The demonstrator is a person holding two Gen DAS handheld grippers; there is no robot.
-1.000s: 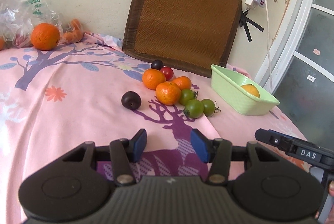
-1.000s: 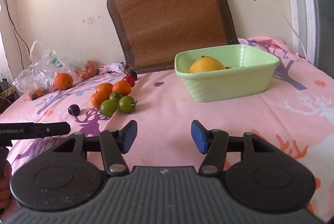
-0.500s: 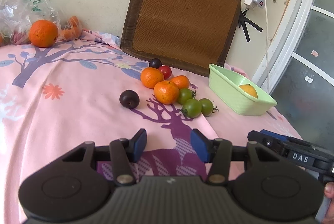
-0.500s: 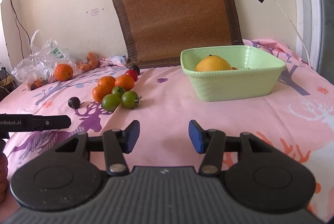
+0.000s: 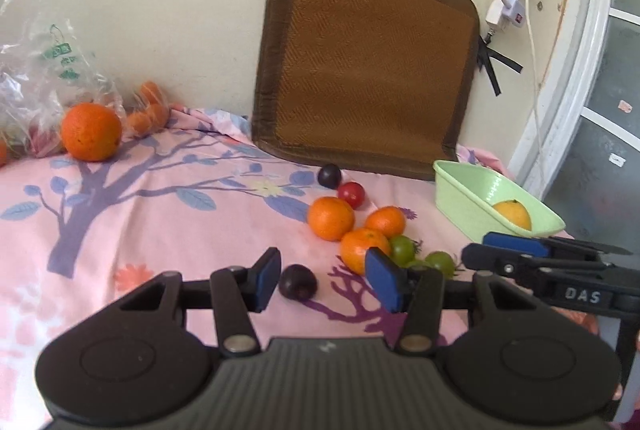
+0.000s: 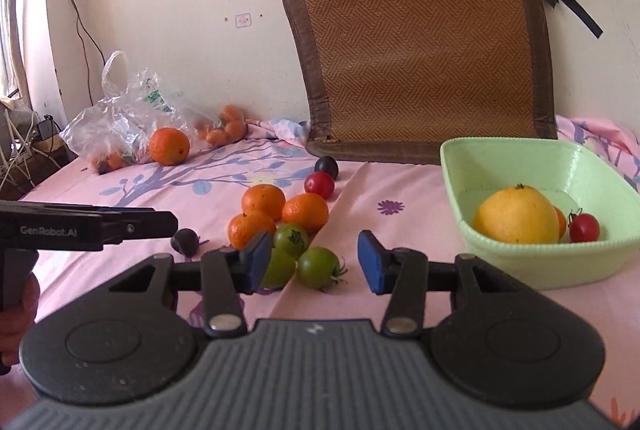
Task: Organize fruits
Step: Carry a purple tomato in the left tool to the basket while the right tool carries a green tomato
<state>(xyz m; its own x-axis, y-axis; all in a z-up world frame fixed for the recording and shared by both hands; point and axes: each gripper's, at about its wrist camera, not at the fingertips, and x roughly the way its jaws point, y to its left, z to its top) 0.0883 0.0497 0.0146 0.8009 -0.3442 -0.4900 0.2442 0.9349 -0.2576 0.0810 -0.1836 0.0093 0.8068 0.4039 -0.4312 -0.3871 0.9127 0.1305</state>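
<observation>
Three green tomatoes (image 6: 318, 267) sit clustered on the pink printed bedsheet (image 6: 400, 185), touching a group of three small oranges (image 6: 264, 201) just behind them; a red tomato (image 6: 319, 185) and a dark plum (image 6: 327, 166) lie a little farther back, near the foot of a brown woven mat (image 6: 424, 41) leaning on the wall. Another dark plum (image 5: 298, 282) rests alone to the left of the cluster. To the right stands a pale green basket (image 6: 576, 161) holding a large yellow citrus fruit (image 6: 516, 216), a red cherry tomato (image 6: 584, 227) and part of an orange fruit behind the citrus. A big orange (image 5: 91, 132) lies by a clear plastic bag (image 5: 36, 77) at the far left. The left gripper (image 5: 326, 280) hovers above the sheet with its blue pads moderately apart, the lone plum seen between them but untouched. The right gripper (image 6: 314, 262) hangs over the green tomatoes, its jaws partly apart with nothing gripped between them.
</observation>
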